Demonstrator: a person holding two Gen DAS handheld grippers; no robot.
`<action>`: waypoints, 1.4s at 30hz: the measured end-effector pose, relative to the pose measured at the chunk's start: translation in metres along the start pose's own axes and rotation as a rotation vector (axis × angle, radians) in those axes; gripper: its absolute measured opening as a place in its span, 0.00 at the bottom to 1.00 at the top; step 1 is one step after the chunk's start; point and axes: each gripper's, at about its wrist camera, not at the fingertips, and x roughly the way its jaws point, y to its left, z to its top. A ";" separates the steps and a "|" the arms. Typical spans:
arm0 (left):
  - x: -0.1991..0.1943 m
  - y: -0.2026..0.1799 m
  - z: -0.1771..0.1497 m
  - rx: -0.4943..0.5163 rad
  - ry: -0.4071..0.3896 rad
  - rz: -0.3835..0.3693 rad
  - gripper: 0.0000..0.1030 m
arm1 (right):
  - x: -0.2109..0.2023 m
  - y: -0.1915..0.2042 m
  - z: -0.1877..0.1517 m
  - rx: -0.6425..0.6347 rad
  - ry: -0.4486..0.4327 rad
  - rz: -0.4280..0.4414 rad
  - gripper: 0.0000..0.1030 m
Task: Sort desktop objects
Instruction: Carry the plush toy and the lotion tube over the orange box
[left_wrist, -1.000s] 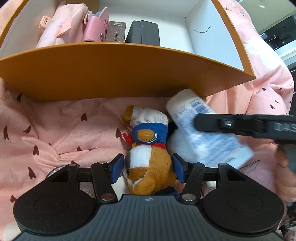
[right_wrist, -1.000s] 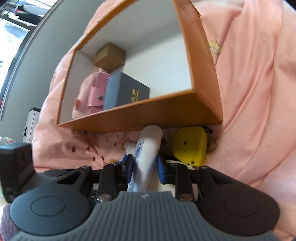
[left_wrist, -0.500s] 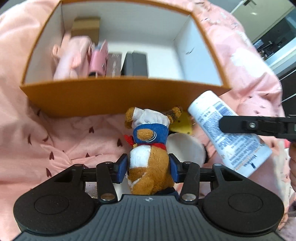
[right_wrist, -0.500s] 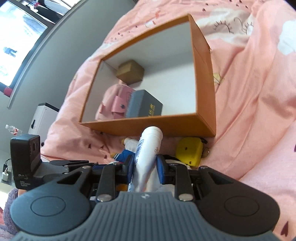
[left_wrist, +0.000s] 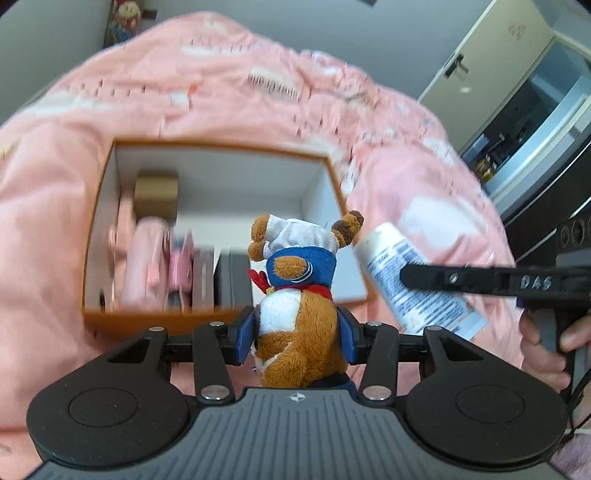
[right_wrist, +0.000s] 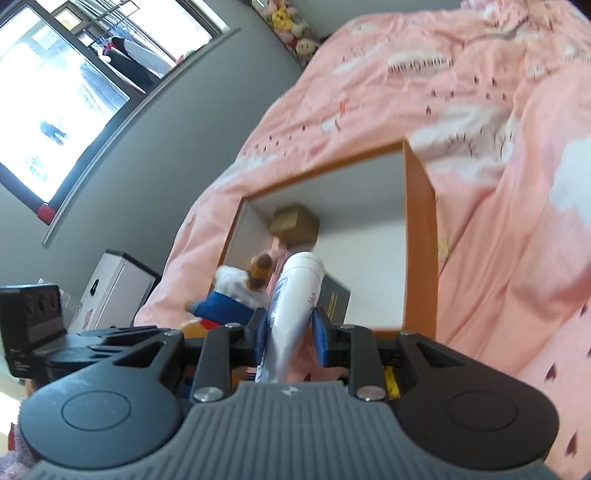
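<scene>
A brown plush toy (left_wrist: 299, 295) in a white cap and blue top hangs above the near wall of an orange box (left_wrist: 155, 317), with my left gripper (left_wrist: 297, 332) shut on its body. My right gripper (right_wrist: 290, 328) is shut on a white tube with blue print (right_wrist: 295, 291), which points up and forward toward the box's open top (right_wrist: 419, 240). In the left wrist view the tube (left_wrist: 384, 254) sits just right of the toy, level with it. From the right wrist, the toy (right_wrist: 229, 291) shows left of the tube.
Inside the box lie a small brown carton (left_wrist: 157, 192), a pink pouch (left_wrist: 140, 266) and a dark case (left_wrist: 231, 280); its right half is white floor. Pink bedding (left_wrist: 258, 92) surrounds the box. A person's hand (left_wrist: 546, 343) grips the right handle. A white cabinet (right_wrist: 114, 291) stands at left.
Both grippers have risen from the bedding with their objects and now look down into the box. The left jaws closed on the plush toy and lifted it. The tube stayed gripped.
</scene>
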 end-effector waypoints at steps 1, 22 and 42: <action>-0.001 -0.002 0.007 0.002 -0.022 -0.003 0.51 | -0.001 0.001 0.003 -0.006 -0.010 -0.005 0.27; 0.113 -0.003 0.045 0.024 0.039 0.094 0.51 | 0.052 -0.033 0.047 -0.043 -0.047 -0.192 0.27; 0.150 -0.020 0.022 0.179 0.110 0.223 0.56 | 0.075 -0.034 0.045 -0.072 0.017 -0.237 0.23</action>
